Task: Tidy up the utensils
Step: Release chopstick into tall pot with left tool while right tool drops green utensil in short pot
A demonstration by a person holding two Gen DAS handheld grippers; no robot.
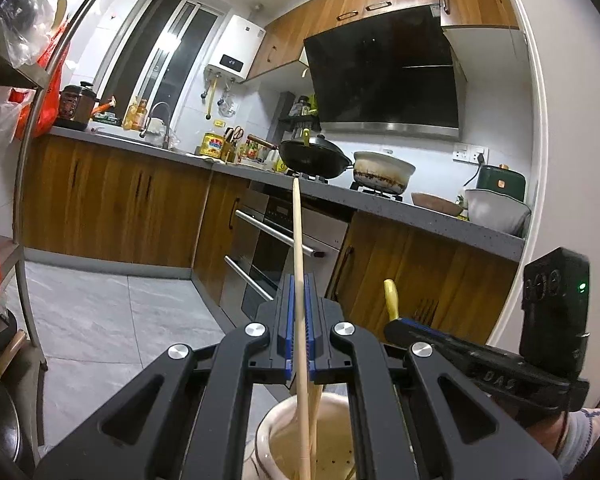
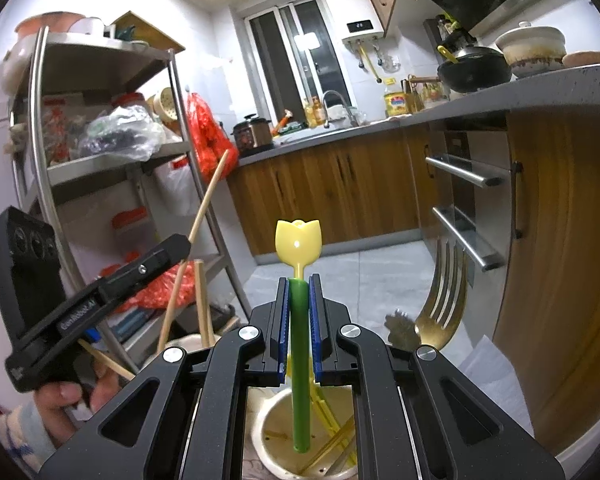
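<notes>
Currently, my left gripper (image 1: 299, 316) clamps a wooden chopstick (image 1: 298, 240) rising toward 12 o'clock, lower end inside the cream holder (image 1: 278, 420), while my right gripper (image 2: 299, 312) clamps a green-stemmed tulip spoon (image 2: 299, 236) upright above its holder (image 2: 268, 424), gold fork (image 2: 444, 304) at 3 o'clock.

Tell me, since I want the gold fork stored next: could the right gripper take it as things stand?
Probably not yet. The right gripper is shut on the green tulip stick, over the holder. The fork stands just to its right, nothing blocking it, so it looks reachable after release.
</notes>
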